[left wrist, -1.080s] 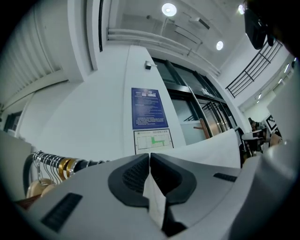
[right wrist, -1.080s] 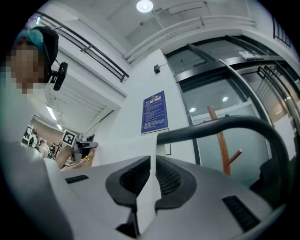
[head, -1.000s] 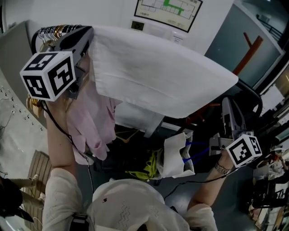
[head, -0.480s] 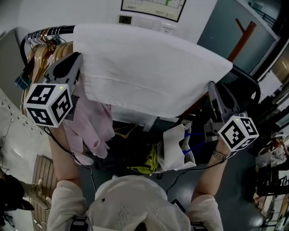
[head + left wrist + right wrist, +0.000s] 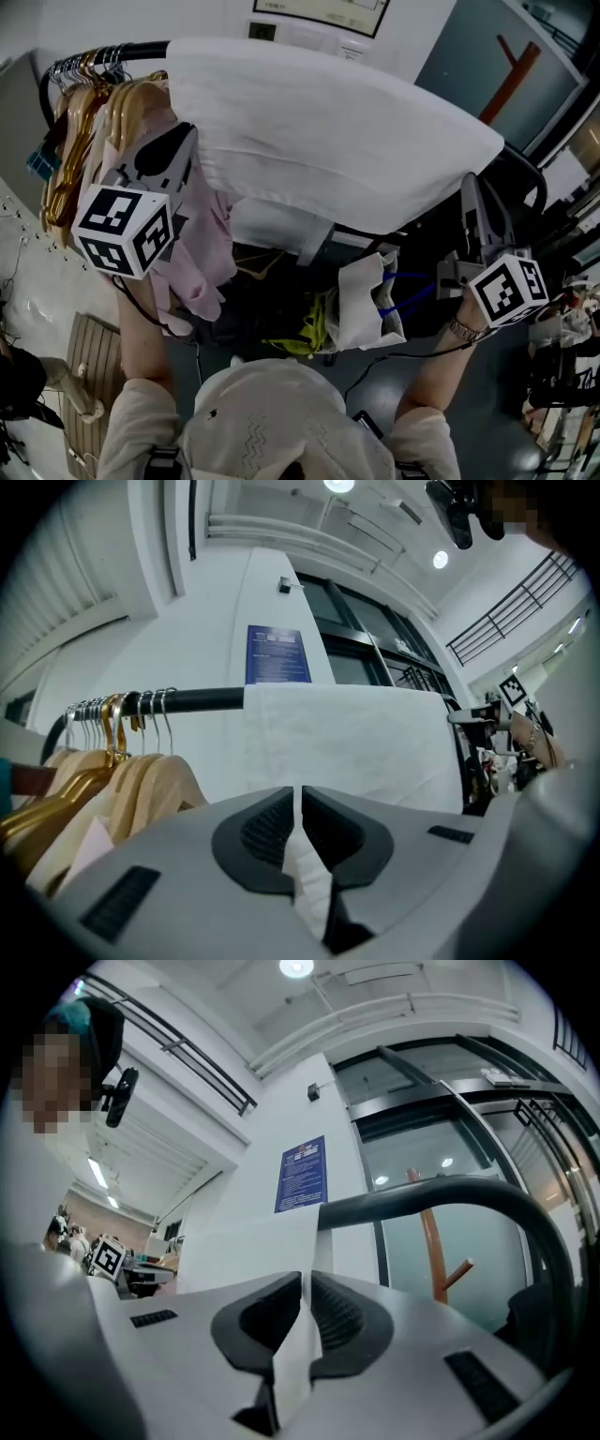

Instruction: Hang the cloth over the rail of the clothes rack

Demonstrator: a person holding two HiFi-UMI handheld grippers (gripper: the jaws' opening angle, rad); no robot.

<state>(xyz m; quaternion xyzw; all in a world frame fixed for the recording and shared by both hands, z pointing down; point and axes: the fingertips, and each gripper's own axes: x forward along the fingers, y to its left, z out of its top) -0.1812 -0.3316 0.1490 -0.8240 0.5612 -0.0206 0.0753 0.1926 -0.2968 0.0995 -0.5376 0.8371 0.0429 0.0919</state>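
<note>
A white cloth point(image 5: 337, 141) lies draped over the black rail point(image 5: 141, 49) of the clothes rack and hangs down on my side. My left gripper point(image 5: 184, 141) is below the rail at the cloth's left edge, shut on a fold of it. In the left gripper view the cloth point(image 5: 347, 752) spreads under the rail point(image 5: 197, 700), and white fabric is pinched in the left gripper point(image 5: 300, 794). My right gripper point(image 5: 473, 183) is at the cloth's right corner. Its jaws have just been closing, and in the right gripper view the right gripper point(image 5: 307, 1283) is shut on the cloth point(image 5: 244, 1251).
Several wooden hangers point(image 5: 84, 103) and a pink garment point(image 5: 202, 253) crowd the rail's left end, beside my left gripper. Under the rack hang a white bag point(image 5: 361, 305) and something yellow point(image 5: 314, 342). The rail's curved end point(image 5: 441, 1194) and a reddish coat stand point(image 5: 511, 80) are at the right.
My left gripper has come down from rail height to below the rail, still at the cloth's left edge. My right gripper stayed near the right corner, looking wider half a second ago than now.
</note>
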